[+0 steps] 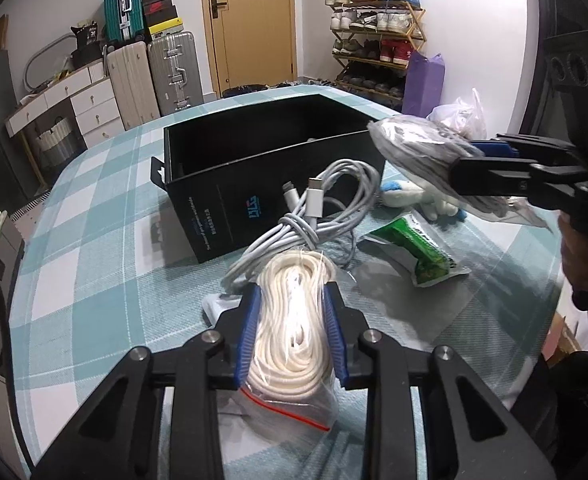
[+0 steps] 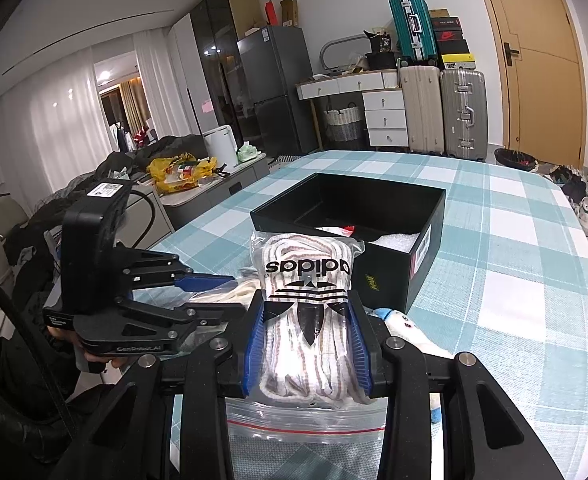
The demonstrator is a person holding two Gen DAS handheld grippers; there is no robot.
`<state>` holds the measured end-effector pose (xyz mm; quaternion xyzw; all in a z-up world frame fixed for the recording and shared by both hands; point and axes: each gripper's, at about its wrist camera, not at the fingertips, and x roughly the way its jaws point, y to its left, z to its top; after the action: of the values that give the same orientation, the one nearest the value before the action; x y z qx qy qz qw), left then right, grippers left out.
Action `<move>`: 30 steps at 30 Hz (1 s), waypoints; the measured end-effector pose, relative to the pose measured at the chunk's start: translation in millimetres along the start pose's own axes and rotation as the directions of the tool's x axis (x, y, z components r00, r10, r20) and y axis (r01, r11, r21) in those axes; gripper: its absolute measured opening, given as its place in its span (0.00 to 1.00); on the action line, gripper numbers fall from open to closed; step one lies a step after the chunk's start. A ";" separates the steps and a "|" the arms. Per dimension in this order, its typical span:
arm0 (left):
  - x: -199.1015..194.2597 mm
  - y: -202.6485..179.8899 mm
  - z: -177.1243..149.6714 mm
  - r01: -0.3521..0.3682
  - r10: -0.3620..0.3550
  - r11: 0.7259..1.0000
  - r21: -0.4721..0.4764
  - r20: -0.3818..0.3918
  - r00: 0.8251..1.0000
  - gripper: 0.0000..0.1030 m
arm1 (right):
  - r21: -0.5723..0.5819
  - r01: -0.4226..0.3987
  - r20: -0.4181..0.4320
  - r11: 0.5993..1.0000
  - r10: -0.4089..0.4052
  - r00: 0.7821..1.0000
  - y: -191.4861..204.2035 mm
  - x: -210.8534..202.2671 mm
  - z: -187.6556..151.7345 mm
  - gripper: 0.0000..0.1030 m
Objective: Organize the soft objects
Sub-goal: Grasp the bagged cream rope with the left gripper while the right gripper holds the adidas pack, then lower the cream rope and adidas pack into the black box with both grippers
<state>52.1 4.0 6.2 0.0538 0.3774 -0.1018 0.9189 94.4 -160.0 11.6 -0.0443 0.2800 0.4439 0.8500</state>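
My left gripper (image 1: 293,292) is shut on a clear zip bag of cream laces (image 1: 294,332) that rests on the table. Its blue pads press both sides of the bag. My right gripper (image 2: 305,300) is shut on a clear Adidas bag of striped laces (image 2: 306,268). It holds that bag in the air just right of the open black box (image 1: 254,200). Between the box and the left gripper lies a coiled white USB cable (image 1: 334,196). A green packet (image 1: 418,248) and a white-and-blue plush toy (image 1: 410,196) lie to the right. White packing material (image 2: 398,242) sits inside the box.
The table wears a teal check cloth (image 1: 106,220). A crumpled plastic bag (image 1: 462,116) sits past its far right corner. Suitcases (image 1: 150,76), white drawers (image 1: 90,108) and a shoe rack (image 1: 378,36) line the back wall beside a door. A person's hand (image 1: 578,252) grips the right handle.
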 end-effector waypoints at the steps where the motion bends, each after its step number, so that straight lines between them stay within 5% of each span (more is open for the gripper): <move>1: -1.2 -0.3 -1.2 0.005 -0.005 1.000 -0.002 0.000 1.000 0.28 | 0.001 0.000 0.000 1.000 0.000 1.000 -0.5 0.2 0.2 0.36; 8: -12.6 -3.8 -5.9 0.067 -0.066 0.998 -0.021 0.010 0.998 0.21 | 0.005 -0.003 0.007 1.000 0.002 1.000 -1.5 0.0 1.0 0.36; 30: -27.6 -6.3 -3.9 0.110 -0.106 0.993 -0.051 0.072 0.992 0.12 | 0.008 0.001 0.015 1.000 -0.001 1.000 -3.4 1.2 2.9 0.36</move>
<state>28.8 2.6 22.7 0.0045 0.3503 -0.1427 0.9257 98.9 -160.2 12.9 -0.0374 0.2753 0.4426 0.8526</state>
